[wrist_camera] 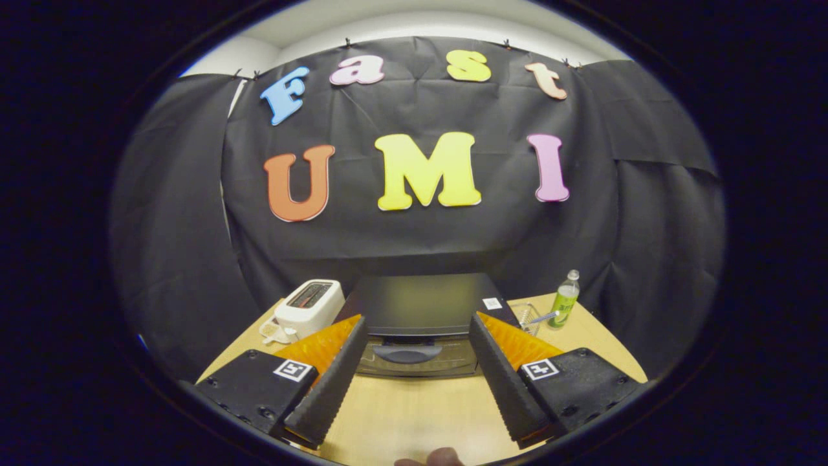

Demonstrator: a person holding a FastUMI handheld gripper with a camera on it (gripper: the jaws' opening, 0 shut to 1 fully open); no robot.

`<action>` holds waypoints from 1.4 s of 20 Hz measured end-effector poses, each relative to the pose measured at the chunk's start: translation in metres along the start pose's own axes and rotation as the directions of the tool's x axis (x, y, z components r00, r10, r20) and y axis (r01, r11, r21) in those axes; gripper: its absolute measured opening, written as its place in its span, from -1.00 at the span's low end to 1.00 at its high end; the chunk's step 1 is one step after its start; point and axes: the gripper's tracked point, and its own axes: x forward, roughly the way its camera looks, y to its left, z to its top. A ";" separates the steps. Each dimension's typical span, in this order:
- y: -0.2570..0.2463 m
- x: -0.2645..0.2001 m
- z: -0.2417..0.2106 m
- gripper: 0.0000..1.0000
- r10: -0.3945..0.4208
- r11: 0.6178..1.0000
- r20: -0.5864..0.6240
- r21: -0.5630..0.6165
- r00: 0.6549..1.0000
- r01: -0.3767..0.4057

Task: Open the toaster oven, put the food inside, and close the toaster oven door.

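A black toaster oven (422, 304) stands on the wooden table (414, 414) straight ahead of the fingers, its door shut. The door's curved handle (407, 353) shows between the two fingertips, a short way beyond them. My gripper (417, 323) is open, fingers spread wide on either side of the oven's front, holding nothing and hovering above the table. I cannot pick out any food item for certain.
A white pop-up toaster (310, 305) sits left of the oven. To its right are a clear glass (525, 316) with a utensil in it and a green-labelled bottle (565, 299). A fingertip of a person (443, 457) peeks in at the table's near edge.
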 end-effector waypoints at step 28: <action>0.003 0.068 -0.159 1.00 -0.054 0.992 -0.279 -0.128 0.959 0.019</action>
